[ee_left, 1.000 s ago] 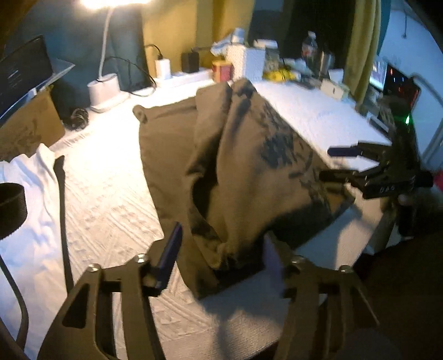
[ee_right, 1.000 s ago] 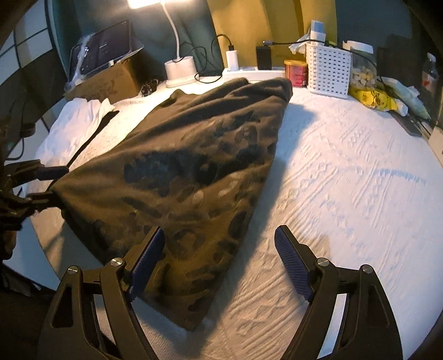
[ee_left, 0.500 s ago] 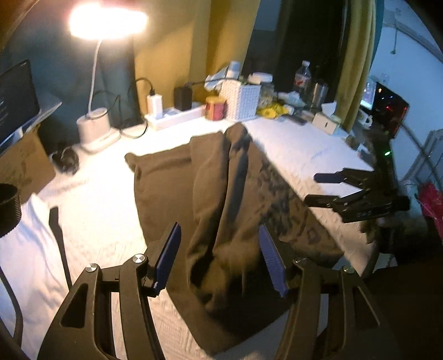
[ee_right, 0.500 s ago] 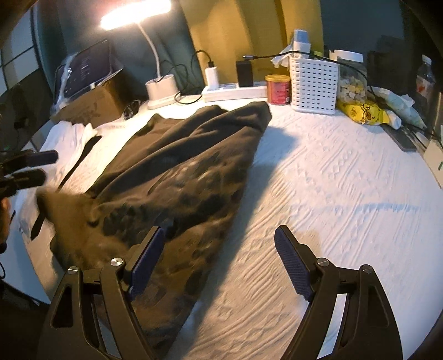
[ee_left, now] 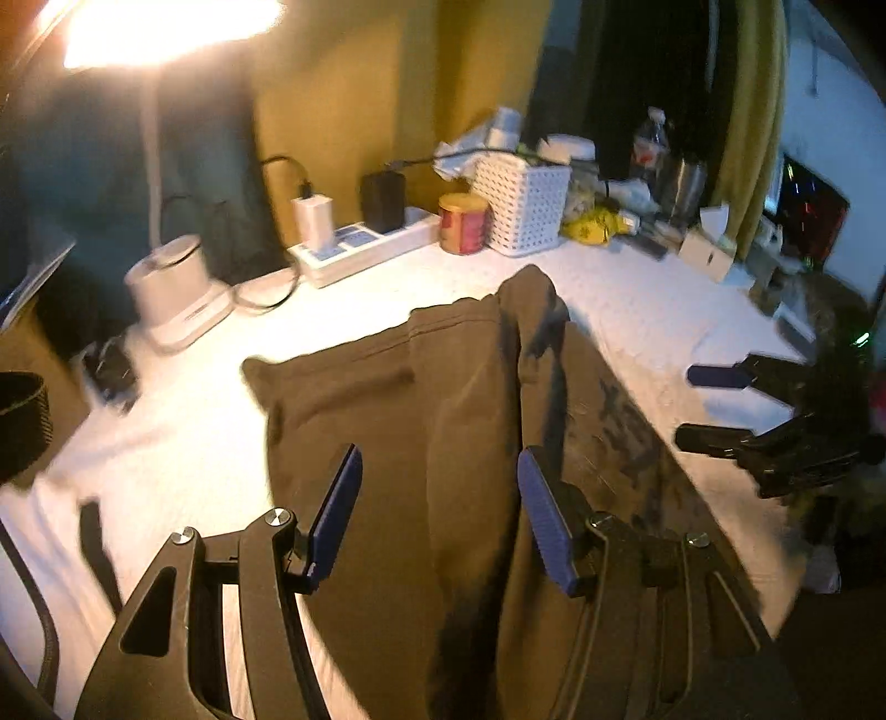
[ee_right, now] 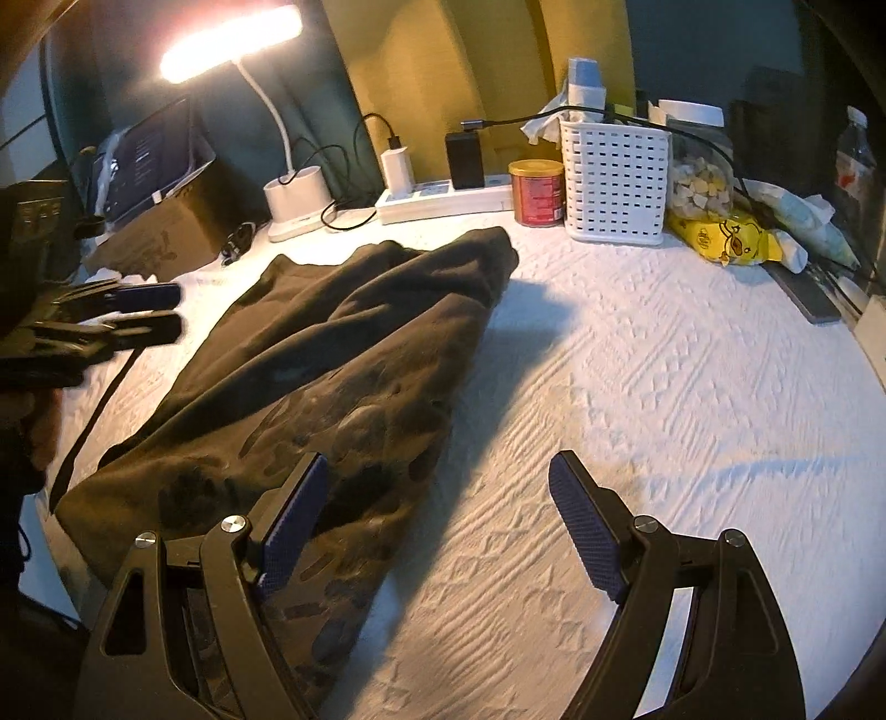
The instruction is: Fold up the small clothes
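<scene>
Garment (ee_right: pixel 332 376) dropped flat on white bedspread (ee_right: pixel 664 387) — both grippers apart, empty; lamp (ee_right: pixel 232 41) lit.

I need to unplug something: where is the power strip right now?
In the right wrist view the power strip lies at the table's far edge against the yellow wall, between the lamp base on its left and the red tin on its right.

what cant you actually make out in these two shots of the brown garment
- Brown garment: near hem hidden behind the right gripper fingers in the right wrist view; garment type unclear.
- Left wrist view: motion blur smears its dark print.
- White cloth: cut off by the left edge.
</scene>
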`<state>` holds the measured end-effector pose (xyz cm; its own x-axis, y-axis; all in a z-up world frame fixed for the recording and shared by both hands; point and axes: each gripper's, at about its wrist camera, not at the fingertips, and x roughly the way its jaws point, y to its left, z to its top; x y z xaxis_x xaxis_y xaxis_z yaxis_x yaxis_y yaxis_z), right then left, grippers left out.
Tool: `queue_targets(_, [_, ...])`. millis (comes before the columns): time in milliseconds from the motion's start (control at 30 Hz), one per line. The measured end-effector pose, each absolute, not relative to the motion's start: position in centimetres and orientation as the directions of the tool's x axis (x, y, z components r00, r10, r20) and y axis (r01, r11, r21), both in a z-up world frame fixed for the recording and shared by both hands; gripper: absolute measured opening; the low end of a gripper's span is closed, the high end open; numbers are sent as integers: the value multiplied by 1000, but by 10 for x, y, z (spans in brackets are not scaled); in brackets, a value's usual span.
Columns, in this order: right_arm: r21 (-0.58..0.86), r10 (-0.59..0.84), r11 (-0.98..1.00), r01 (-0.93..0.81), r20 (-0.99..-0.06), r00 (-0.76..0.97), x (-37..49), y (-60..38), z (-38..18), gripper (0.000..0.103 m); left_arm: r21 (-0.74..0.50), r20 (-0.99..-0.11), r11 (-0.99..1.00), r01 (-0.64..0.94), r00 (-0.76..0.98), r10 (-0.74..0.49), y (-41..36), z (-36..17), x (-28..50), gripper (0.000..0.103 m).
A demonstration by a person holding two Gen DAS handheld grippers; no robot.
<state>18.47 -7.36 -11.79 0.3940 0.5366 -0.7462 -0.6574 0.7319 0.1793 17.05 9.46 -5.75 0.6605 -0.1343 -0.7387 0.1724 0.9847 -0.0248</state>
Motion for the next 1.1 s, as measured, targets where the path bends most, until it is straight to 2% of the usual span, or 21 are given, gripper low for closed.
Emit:
queue_targets(100, [180, 529, 740, -648, -750, 396, 192, -74, -120, 84, 50, -762, 971, 234, 637, -114, 75, -70, 193, 58])
queue_targets(233, [180, 515, 753, -633, -761, 395, 203, -74, -127, 84, 90, -791, 949, 302, 601, -116, 59, -83, 213, 58])
queue_targets(300, [180, 509, 756, -629, -766, 393, 208, -73, -130, 84, 101, -798, 941, 322, 591, -117, 57, -89, 221, 53])
queue_targets(333, [180, 507, 757, -628, -768, 391, 210, -71, -131, 84, 101, -803, 939, 328, 584, -118, 58, -92, 225, 32])
queue_targets(367, [179, 504, 758, -627, -771, 389, 213, -69, -133, 84, 84, -809, 939, 333, 573, -130, 60, -94, 227, 6])
queue_targets(400, [178, 502, 758, -628, -773, 388, 215, -68, -134, 84, 82, -808, 941, 328, 574, -129, 62, -94, 229, 3])
queue_targets(600, [173, 500, 751, -638, -780, 377, 226, -53, -139, 84, 62, -760, 970, 234, 641, -106, 99, -78, 226, 3])
queue_targets(867, [160, 505, 730, -665, -782, 366, 236, -28, -141, 84, -62, -762, 988, 140, 633, -138, 146, -90, 226, 4])
queue_targets(1100, [160, 500, 729, -666, -789, 358, 236, -20, -146, 84, -68, -720, 998, 2, 692, -51, 179, -78, 224, 4])
